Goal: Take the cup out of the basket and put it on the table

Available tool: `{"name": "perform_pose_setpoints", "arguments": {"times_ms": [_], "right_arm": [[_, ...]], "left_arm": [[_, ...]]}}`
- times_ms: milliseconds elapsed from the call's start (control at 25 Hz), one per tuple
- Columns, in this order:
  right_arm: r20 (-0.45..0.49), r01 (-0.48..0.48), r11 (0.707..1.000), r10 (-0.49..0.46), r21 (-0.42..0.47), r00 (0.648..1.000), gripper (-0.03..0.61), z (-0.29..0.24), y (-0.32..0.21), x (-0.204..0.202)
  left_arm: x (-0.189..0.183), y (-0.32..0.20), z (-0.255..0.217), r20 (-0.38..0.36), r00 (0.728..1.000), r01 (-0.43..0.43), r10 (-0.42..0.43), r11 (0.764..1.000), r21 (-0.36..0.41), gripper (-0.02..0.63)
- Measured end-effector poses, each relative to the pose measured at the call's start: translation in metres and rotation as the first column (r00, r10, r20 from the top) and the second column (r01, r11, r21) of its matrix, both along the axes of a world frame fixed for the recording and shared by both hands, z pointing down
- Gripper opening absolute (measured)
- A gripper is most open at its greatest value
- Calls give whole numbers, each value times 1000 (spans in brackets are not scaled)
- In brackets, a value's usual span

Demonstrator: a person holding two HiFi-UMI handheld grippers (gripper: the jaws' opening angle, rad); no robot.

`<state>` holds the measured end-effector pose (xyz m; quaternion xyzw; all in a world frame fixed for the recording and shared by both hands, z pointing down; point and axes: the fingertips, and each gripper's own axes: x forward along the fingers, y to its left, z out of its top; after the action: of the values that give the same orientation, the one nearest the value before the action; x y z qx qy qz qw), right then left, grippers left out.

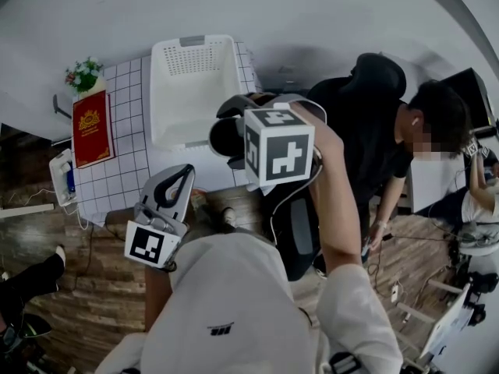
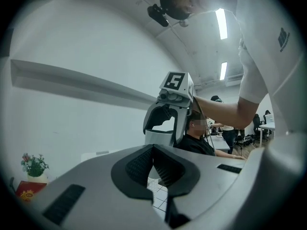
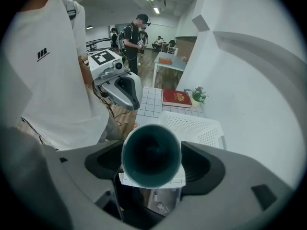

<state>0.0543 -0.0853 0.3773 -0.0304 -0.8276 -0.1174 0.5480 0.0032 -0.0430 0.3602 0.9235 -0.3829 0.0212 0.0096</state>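
My right gripper [image 1: 232, 133] is shut on the cup [image 1: 222, 139], a dark cup held on its side in the air just past the near right corner of the white basket [image 1: 191, 92]. In the right gripper view the cup's [image 3: 151, 152] dark teal mouth faces the camera between the jaws of the right gripper [image 3: 151, 158], with the basket [image 3: 192, 127] below and beyond it. The basket looks empty. My left gripper [image 1: 175, 184] hangs shut and empty over the front edge of the white tiled table [image 1: 125, 170]. Seen from the left gripper [image 2: 153, 166], the cup [image 2: 157, 138] shows in the right gripper's jaws.
A red book [image 1: 92, 127] and a small pot of flowers [image 1: 84, 74] lie on the table's left end, with a white device [image 1: 64, 178] at its near left corner. A person in black [image 1: 374, 115] sits close on the right. Wooden floor lies below.
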Motion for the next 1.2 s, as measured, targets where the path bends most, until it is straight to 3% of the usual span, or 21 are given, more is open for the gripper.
{"name": "perform_pose_setpoints", "arguments": {"times_ms": [720,1200], "right_arm": [[46,-31,998,34,-63,998,380,64,56,-1],[-5,-81,994,81,-80,997,380,144,63,-4]], "left_arm": [[14,42,35,27,1000,5,-4,999,-33,11],[18,43,81,72,997,30,-27,999,-45,11]]}}
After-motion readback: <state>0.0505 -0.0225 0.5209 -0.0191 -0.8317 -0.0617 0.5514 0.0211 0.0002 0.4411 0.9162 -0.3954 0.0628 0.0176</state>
